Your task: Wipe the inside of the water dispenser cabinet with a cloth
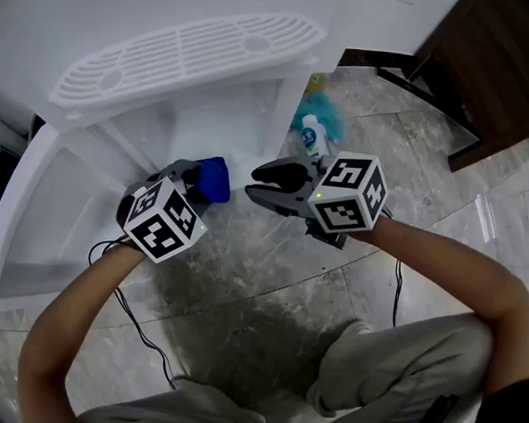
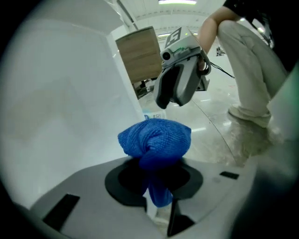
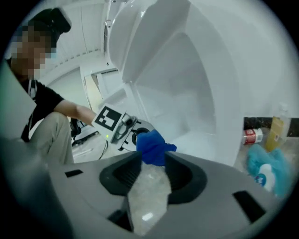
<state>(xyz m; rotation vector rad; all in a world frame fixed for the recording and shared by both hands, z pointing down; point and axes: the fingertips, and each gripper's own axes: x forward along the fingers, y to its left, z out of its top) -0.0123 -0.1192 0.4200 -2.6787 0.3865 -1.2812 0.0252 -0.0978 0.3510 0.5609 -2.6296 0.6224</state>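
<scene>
The left gripper [image 1: 198,177] and right gripper [image 1: 253,185] are grey plastic, each carrying a white cube [image 1: 348,195] with black square markers; thin black cables [image 1: 141,333] trail behind. The person wears beige trousers [image 1: 398,366] and a black short-sleeved top [image 3: 44,100].

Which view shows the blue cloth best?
The left gripper view: the blue cloth fills the centre, bunched and pinched by the left tool, weave visible. The head view shows only a blue corner beside that tool; the right gripper view shows it small and distant.
</scene>
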